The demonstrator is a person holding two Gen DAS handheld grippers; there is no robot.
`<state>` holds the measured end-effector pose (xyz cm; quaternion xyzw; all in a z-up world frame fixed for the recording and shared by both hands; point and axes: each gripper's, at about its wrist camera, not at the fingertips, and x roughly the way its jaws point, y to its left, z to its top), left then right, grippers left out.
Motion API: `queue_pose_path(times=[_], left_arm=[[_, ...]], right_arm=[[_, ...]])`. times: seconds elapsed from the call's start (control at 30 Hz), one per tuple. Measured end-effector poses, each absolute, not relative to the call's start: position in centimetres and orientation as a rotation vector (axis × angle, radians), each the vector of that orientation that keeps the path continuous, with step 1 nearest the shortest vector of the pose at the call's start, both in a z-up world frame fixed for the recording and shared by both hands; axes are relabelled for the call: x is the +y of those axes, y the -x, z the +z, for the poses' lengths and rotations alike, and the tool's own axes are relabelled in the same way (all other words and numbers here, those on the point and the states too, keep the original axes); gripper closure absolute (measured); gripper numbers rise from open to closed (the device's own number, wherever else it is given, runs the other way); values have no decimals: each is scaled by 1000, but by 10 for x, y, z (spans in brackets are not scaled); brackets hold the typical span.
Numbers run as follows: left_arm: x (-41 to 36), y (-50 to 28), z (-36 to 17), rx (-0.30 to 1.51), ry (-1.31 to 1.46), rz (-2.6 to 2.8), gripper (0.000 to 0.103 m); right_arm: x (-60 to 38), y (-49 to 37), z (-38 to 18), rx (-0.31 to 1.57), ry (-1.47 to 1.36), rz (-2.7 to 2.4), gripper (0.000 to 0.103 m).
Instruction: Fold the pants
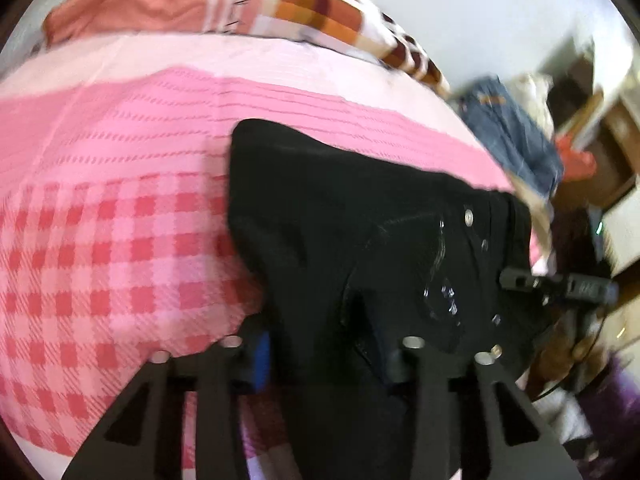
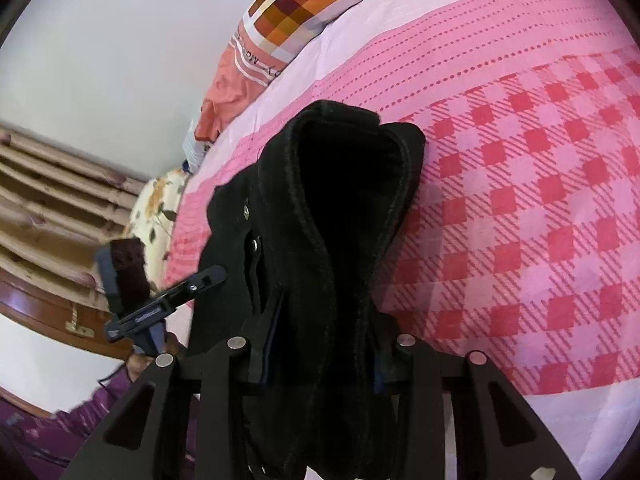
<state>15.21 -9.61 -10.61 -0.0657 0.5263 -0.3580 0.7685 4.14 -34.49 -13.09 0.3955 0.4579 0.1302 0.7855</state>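
Black pants lie bunched on a pink checked bedspread, with rivets and a pocket seam showing. My left gripper is shut on a thick bundle of the cloth near the waist; its blue pad presses the left side of the cloth. In the right wrist view the pants rise as a rounded fold, and my right gripper is shut on the near end of that fold. Each gripper shows in the other's view: the right gripper at the pants' right edge, the left gripper at their left edge.
An orange-checked pillow and an orange cloth lie at the far side of the bed. Blue jeans and shelves stand off the bed's right. A floral pillow and a purple sleeve sit by the left edge.
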Motion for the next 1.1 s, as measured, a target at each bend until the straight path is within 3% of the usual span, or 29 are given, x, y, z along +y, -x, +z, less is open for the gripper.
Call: queue_pose_path(times=[0.3, 0.6, 0.83, 1.1], left_arm=[[-78, -173, -120, 1274, 381, -841, 57], [-101, -166, -107, 1244, 202, -807, 56], [-100, -154, -94, 1147, 180, -828, 81], [-101, -148, -75, 1101, 181, -851, 89]], right_arm=[[-346, -37, -132, 992, -851, 277, 71], [-345, -37, -132, 993, -853, 271, 71], [-351, -38, -136, 973, -920, 276, 71], [-352, -33, -131, 925, -998, 319, 72]])
